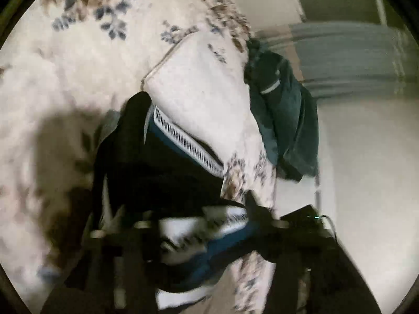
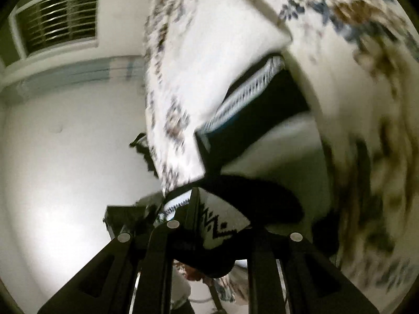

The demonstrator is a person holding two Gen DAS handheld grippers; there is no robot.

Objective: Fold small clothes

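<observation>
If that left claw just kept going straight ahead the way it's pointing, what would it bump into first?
Most likely the dark patterned garment bunched just ahead of the left gripper, with the flowered bedspread beneath. The picture is blurred, so depth is uncertain.

Dim room, harsh frontal light, heavy motion blur, dark fisheye edges

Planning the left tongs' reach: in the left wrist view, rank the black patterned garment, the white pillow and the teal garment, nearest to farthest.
1. black patterned garment, at the left tongs.
2. white pillow, just beyond, centre.
3. teal garment, farthest, hanging off the bed's right edge.
</observation>
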